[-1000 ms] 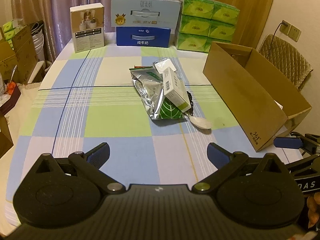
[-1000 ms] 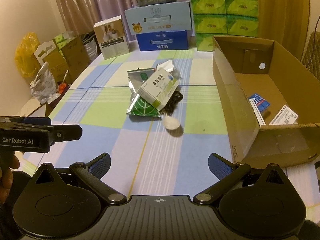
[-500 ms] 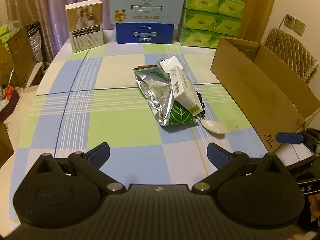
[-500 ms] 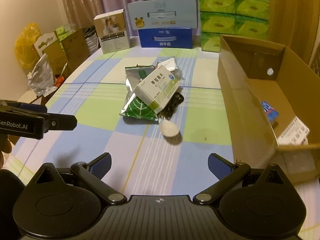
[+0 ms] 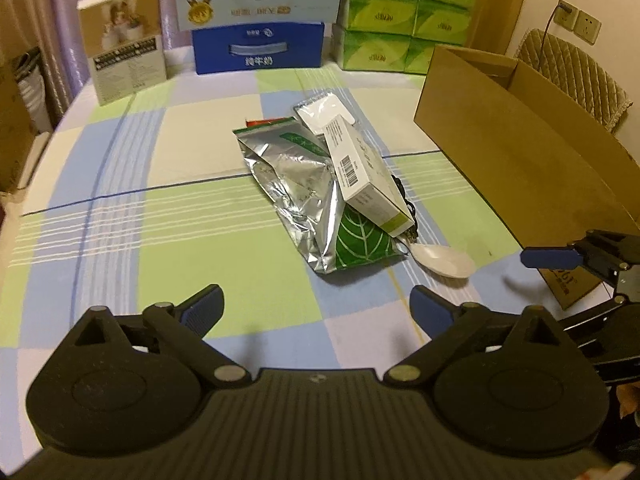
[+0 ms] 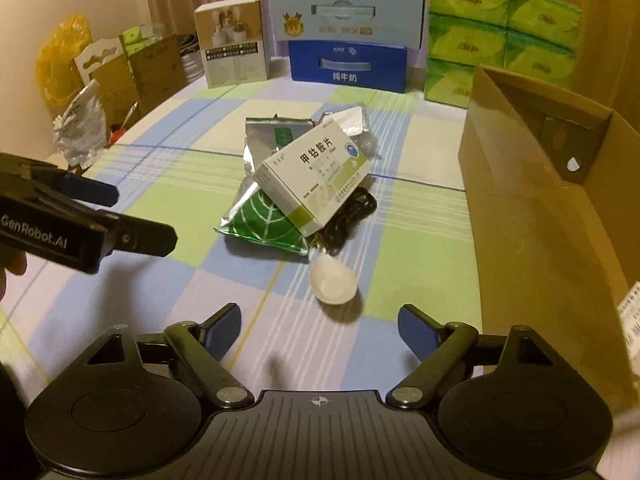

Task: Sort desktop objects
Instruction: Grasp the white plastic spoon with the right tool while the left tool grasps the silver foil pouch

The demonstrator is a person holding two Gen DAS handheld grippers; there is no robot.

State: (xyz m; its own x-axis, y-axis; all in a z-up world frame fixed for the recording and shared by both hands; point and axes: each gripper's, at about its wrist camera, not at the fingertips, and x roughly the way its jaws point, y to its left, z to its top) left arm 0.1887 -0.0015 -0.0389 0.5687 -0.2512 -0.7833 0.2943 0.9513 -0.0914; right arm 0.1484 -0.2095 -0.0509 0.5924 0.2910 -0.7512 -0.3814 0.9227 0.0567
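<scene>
A small heap lies mid-table: a white medicine box point(image 6: 316, 178) point(image 5: 366, 174) leans on a silver and green foil pouch point(image 5: 316, 200) point(image 6: 264, 224), over a black cord point(image 6: 350, 216). A white spoon point(image 6: 332, 282) point(image 5: 442, 260) sticks out at the heap's near side. A smaller silver packet point(image 5: 324, 110) lies behind. My left gripper point(image 5: 316, 308) is open, short of the pouch. My right gripper point(image 6: 318, 326) is open, just short of the spoon's bowl. Nothing is between either pair of fingers.
An open cardboard box point(image 6: 532, 184) point(image 5: 516, 148) stands on the right with papers inside. Milk cartons point(image 5: 260, 20), green tissue packs point(image 5: 404, 20) and a white carton point(image 5: 126, 62) line the far edge. Boxes and bags point(image 6: 104, 80) sit off the table's left.
Both grippers have moved forward towards the heap, which now looks larger and nearer. The right gripper has closed in on the spoon. Both stay open.
</scene>
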